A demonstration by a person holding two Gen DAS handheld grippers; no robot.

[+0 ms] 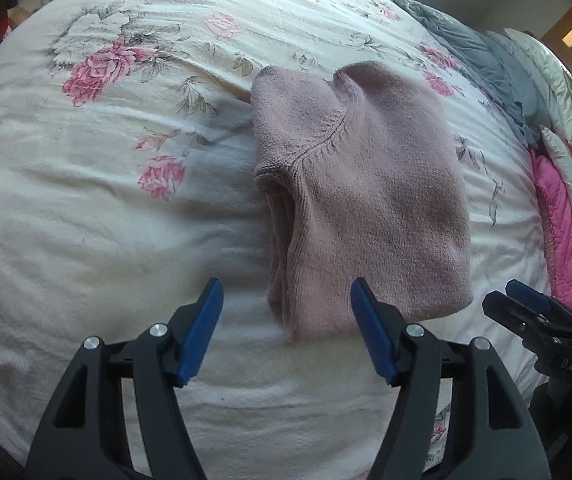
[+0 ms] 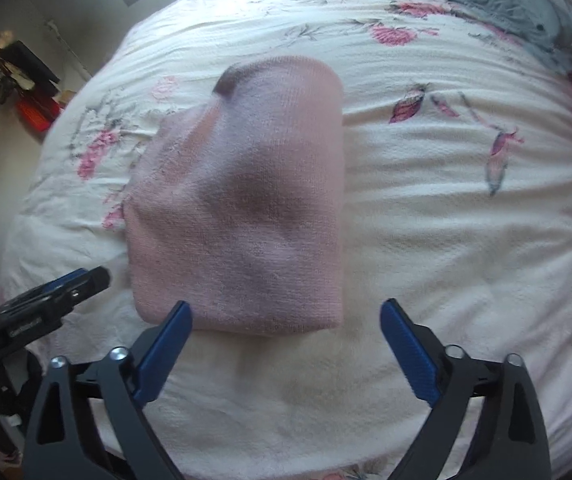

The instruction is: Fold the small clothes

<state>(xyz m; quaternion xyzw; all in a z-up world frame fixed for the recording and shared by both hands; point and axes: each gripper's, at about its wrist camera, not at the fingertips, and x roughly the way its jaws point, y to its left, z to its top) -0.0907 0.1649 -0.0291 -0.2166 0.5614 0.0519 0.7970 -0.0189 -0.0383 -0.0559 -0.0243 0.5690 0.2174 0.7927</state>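
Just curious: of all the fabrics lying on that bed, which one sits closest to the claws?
The folded pink knit garment, directly ahead of both open claws; the grey bedding lies far back.

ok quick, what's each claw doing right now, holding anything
Left claw: open, holding nothing, just short of the folded pink knit garment.
Right claw: open, holding nothing, near edge of the garment between its fingers.

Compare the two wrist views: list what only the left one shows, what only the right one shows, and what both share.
Only the left wrist view shows the bright pink quilt at the bed's right edge and the sweater's seam and stacked folded edges.

Only the right wrist view shows the red box and dark clutter on the floor.

Both show the folded pink sweater on the floral bedspread, the grey blanket, and the left gripper and right gripper open, holding nothing.
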